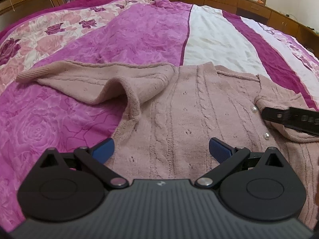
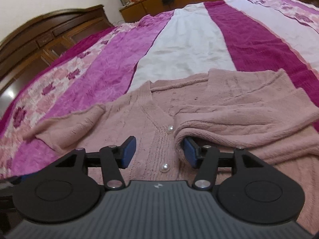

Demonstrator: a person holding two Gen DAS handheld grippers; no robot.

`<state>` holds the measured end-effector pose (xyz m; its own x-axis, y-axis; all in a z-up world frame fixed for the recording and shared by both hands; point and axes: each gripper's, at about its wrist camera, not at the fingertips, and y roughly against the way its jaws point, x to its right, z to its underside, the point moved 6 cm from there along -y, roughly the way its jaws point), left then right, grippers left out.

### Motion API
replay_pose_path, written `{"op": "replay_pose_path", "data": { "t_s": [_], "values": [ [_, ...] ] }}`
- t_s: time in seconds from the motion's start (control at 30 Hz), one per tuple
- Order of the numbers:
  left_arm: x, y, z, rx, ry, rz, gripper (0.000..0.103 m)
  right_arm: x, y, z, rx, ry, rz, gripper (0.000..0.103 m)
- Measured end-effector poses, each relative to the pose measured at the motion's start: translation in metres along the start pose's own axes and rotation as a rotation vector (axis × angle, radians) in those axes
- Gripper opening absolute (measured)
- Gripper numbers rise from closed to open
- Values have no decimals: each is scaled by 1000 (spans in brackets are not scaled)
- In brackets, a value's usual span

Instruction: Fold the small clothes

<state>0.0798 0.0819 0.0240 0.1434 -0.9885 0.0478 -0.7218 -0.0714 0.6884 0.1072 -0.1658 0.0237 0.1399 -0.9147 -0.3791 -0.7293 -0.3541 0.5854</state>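
Your pink cardigan (image 1: pixel 191 103) lies flat, front up, on the bed (image 1: pixel 139 31), over its pink and white striped cover. One sleeve (image 2: pixel 249 117) is folded across the chest beside the pearl buttons (image 2: pixel 170 129). Your left gripper (image 1: pixel 161 149) hovers over the knit, fingers spread wide, holding nothing. Your right gripper (image 2: pixel 159 152) is also spread; its right pad (image 2: pixel 190 152) sits tucked under the folded sleeve's edge.

Folded sleeve (image 2: pixel 239 127) crowding right pad (image 2: pixel 190 151), bedspread (image 2: pixel 189 45) beyond open

Black ribbed claw (image 1: pixel 161 149) (blue pads (image 1: pixel 219 149)), perhaps plastic.
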Motion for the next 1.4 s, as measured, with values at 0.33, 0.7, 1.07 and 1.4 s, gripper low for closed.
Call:
{"op": "replay_pose_path", "data": {
  "t_s": [0.33,0.7,1.07,1.4],
  "values": [
    [7,12,-10,40,-16,36,103,29,67,-17,57,-22,51,61],
    [51,27,-26,106,-110,110,103,107,96,-2,147,-209,131,62],
    [130,15,-24,106,-247,201,103,151,103,-2,197,-363,159,63],
    [202,-3,-13,102,-370,259,102,181,102,-1,227,-443,175,64]
  ]
}}
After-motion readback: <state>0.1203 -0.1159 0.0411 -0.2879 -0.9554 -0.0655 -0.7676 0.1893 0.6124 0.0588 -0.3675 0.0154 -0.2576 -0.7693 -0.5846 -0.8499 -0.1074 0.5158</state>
